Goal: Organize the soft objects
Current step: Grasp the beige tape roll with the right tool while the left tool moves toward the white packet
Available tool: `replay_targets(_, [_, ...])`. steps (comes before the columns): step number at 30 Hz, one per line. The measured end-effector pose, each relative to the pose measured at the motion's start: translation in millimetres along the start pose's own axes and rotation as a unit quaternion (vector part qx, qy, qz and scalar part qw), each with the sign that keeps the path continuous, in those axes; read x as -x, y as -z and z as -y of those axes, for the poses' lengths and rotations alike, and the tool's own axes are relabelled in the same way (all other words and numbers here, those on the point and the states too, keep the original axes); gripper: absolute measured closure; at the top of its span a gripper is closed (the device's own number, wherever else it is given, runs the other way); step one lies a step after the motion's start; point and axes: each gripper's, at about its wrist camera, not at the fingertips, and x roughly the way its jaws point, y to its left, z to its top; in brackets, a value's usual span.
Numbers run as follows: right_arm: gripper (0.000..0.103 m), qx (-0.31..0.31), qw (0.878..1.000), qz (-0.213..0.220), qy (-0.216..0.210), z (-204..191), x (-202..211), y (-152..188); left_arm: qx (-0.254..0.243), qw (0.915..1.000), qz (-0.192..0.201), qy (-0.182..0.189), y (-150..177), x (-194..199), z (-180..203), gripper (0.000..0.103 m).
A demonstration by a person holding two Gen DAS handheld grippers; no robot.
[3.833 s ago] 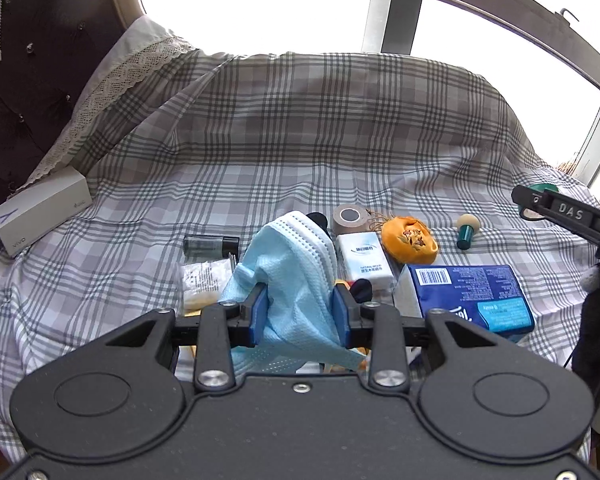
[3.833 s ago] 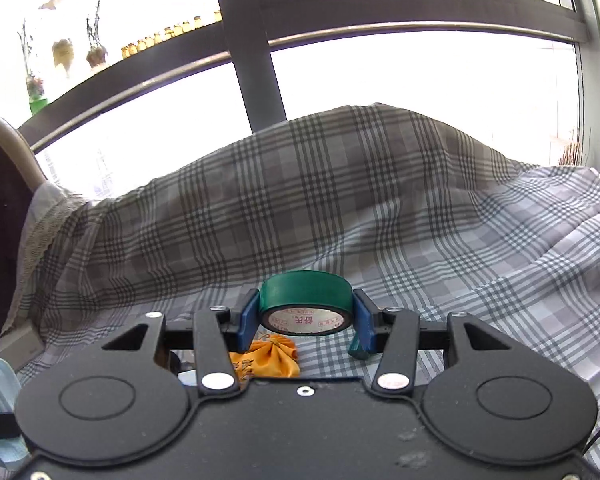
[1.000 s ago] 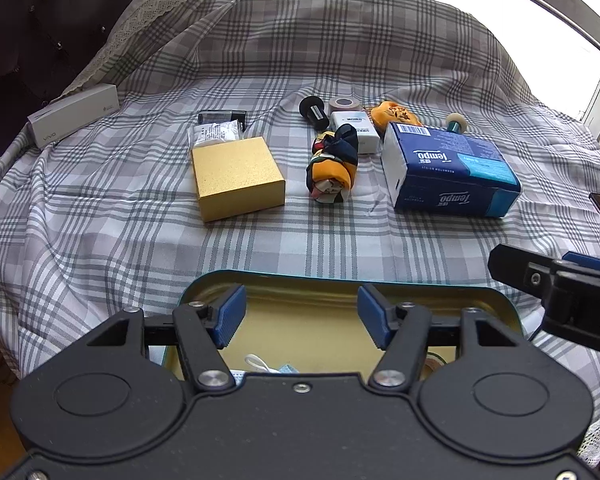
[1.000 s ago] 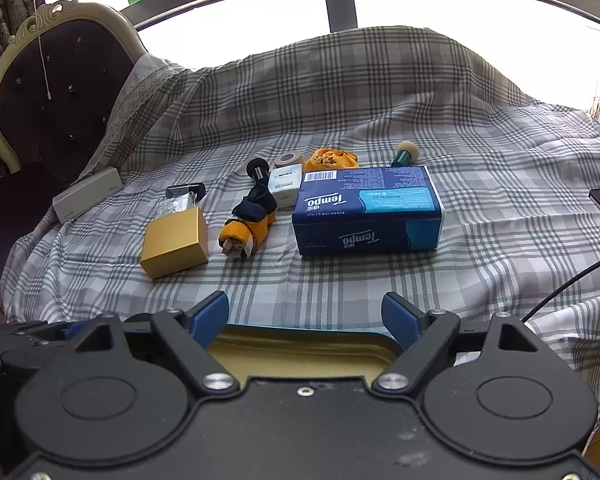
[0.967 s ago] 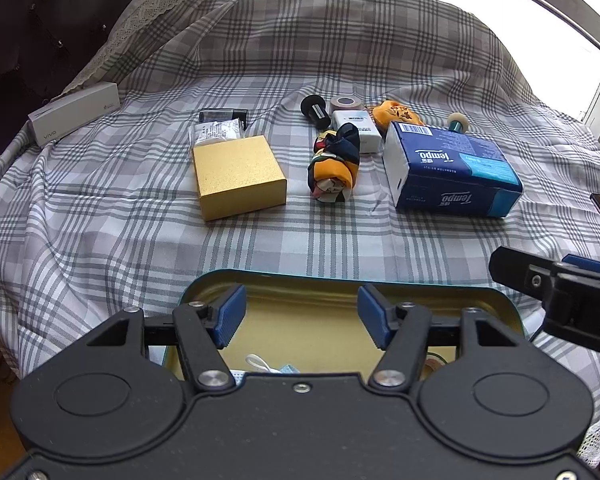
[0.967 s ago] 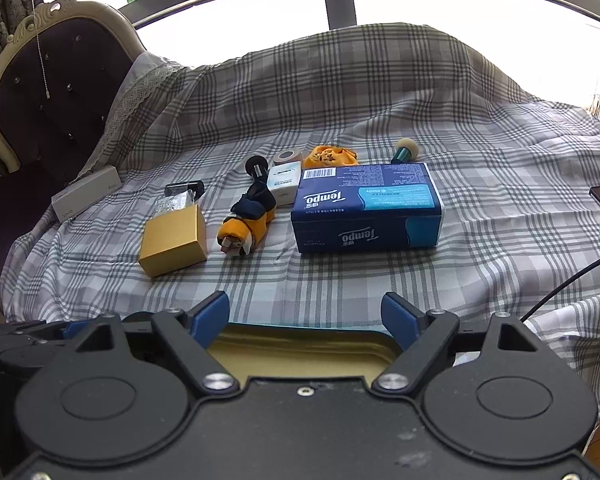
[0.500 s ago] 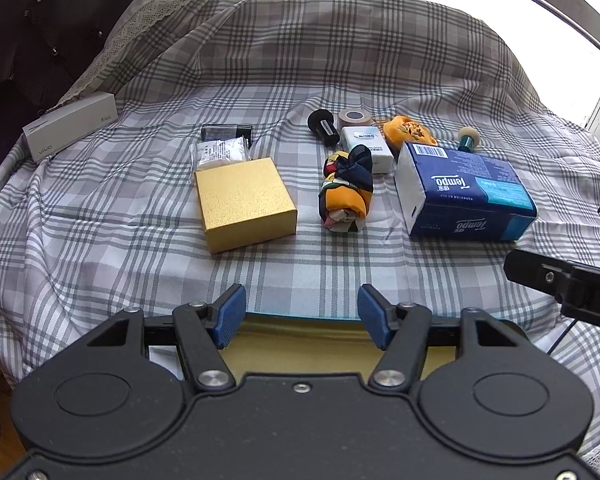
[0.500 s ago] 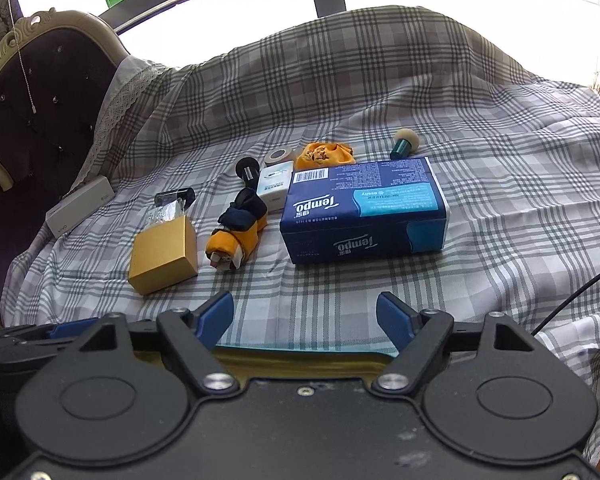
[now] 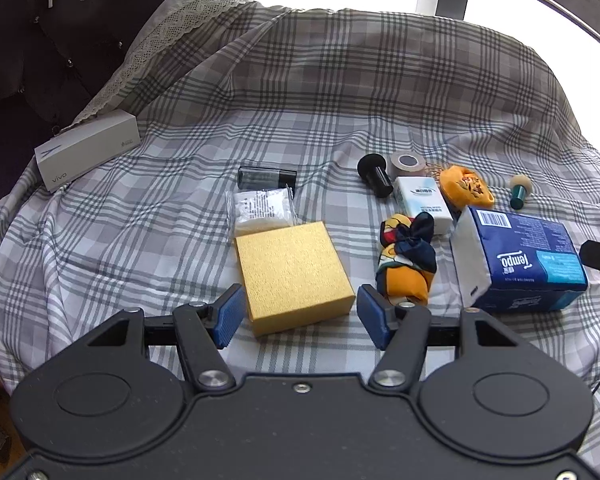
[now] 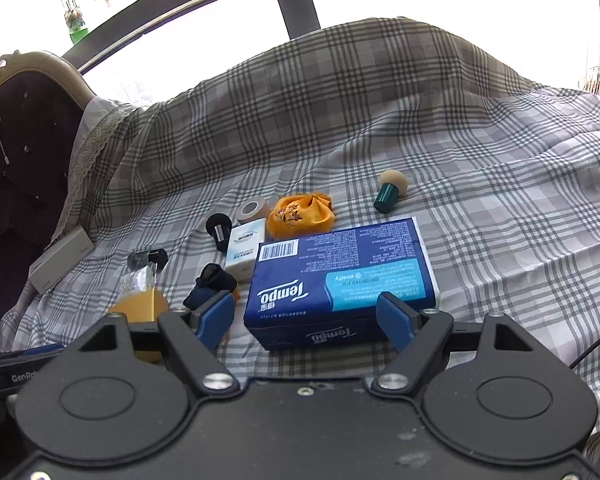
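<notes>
Gold box [image 9: 294,276] before left gripper [image 9: 299,316], fingers spread, empty | Tempo tissue pack [image 10: 340,280] before right gripper [image 10: 305,317], spread, just narrowed, nothing pinched

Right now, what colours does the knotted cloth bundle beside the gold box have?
The knotted cloth bundle is navy and orange-yellow, with some white and red; left wrist view shows it best.

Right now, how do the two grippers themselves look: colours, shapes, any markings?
Both are matte black. The left gripper and the right gripper each have two angular black fingers with blue pads, silver screws and two round discs on the wide body. In the right wrist view, white letters "GenRo" show on the left gripper's side.
</notes>
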Motion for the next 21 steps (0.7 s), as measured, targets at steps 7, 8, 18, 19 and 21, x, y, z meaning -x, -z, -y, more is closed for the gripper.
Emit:
replay_targets(7, [0.026, -0.053, 0.998, -0.011, 0.03, 22.6, -55.8, -50.9, 0.009, 0.9999, -0.007, 0.0, -32.5, -24.3, -3.2, 0.044])
replay_targets(8, [0.026, -0.06, 0.998, -0.011, 0.035, 26.4, -64.7, -57.3, 0.007, 1.0, -0.006, -0.002, -37.2, -27.9, -2.0, 0.044])
replay_targets(18, [0.026, -0.1, 0.992, -0.026, 0.071, 48.5, -142.3, -86.8, 0.031, 0.9988, -0.035, 0.018, -71.8, -63.5, -5.6, 0.044])
replay_targets(19, [0.026, -0.102, 0.992, -0.028, 0.073, 48.7, -147.3, -88.7, 0.033, 0.9988, -0.033, 0.013, -74.6, -66.1, -8.3, 0.044])
replay_targets(21, [0.027, -0.098, 0.992, -0.032, 0.068, 46.4, -154.8, -90.3, 0.04, 0.9987, -0.031, 0.001, -80.3, -70.9, -15.1, 0.044])
